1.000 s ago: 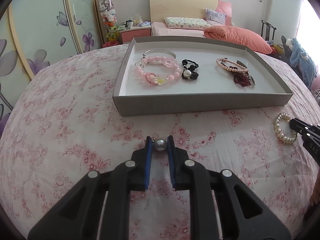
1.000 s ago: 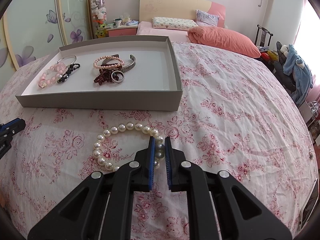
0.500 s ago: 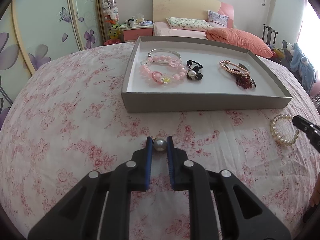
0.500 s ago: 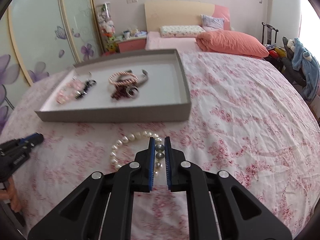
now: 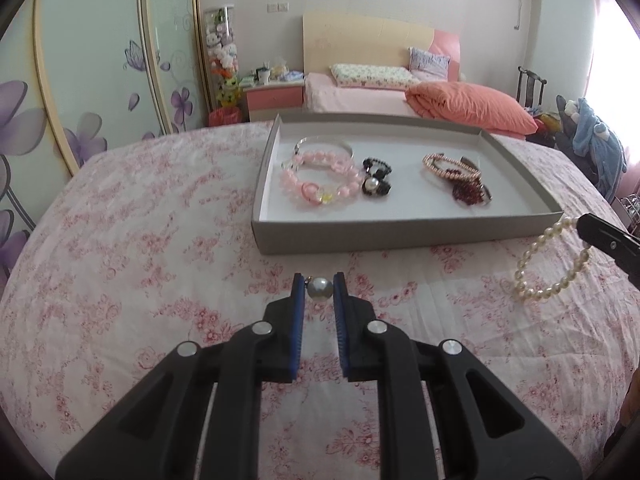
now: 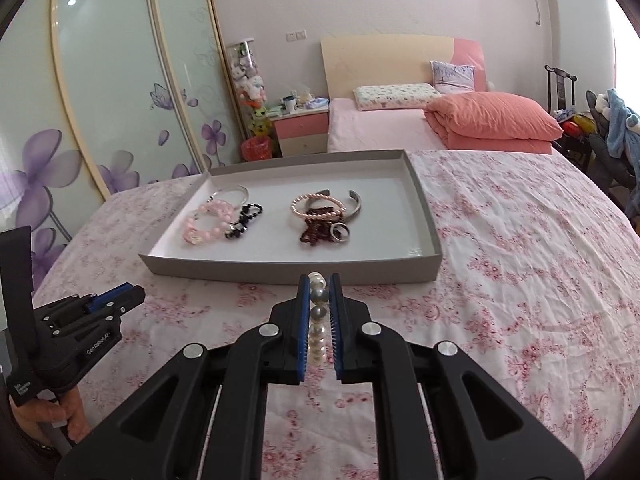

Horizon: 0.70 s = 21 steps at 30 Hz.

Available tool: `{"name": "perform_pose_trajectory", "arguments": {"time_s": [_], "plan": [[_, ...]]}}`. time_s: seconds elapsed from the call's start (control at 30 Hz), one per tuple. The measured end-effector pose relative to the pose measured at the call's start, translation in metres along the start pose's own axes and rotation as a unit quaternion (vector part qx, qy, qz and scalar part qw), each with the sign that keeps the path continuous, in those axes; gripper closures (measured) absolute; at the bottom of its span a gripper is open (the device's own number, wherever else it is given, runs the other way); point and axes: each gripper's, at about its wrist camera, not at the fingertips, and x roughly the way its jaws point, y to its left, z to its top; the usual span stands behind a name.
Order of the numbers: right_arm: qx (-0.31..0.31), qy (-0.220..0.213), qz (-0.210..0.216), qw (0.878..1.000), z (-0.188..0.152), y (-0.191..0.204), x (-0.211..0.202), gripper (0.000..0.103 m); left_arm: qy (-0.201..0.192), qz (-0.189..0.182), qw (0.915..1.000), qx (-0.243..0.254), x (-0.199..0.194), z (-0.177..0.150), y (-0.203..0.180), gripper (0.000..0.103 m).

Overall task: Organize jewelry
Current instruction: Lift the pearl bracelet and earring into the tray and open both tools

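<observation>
A: Left gripper (image 5: 319, 286) first: what sits between the pads?

B: A single grey pearl (image 5: 319, 289), pinched at the tips, in front of the grey tray's (image 5: 400, 228) near wall.

A: And the right gripper (image 6: 319, 286)?

B: Clamped on a white pearl bracelet (image 6: 318, 320). Its own view shows only beads stacked between the pads; the left view shows the whole loop (image 5: 554, 260) hanging just off the tray's right corner.

A: Inside the tray?

B: Pink beads (image 6: 208, 222), black beads (image 6: 244, 220), a silver cuff (image 6: 354, 206), which the left view mostly hides.
</observation>
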Motion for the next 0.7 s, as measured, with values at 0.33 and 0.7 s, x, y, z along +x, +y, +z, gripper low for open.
{"name": "perform_pose_trajectory", "arguments": {"time_s": [0.33, 0.7], "plan": [[0.005, -0.013, 0.012, 1.0, -0.001, 0.004, -0.007, 0.093, -0.046, 0.01, 0.9987, 0.02, -0.019, 0.004, -0.016, 0.088], [-0.005, -0.052, 0.013, 0.999, 0.003, 0.014, -0.025, 0.093, -0.09, 0.02, 0.9951, 0.035, -0.039, 0.009, -0.031, 0.088]]}}
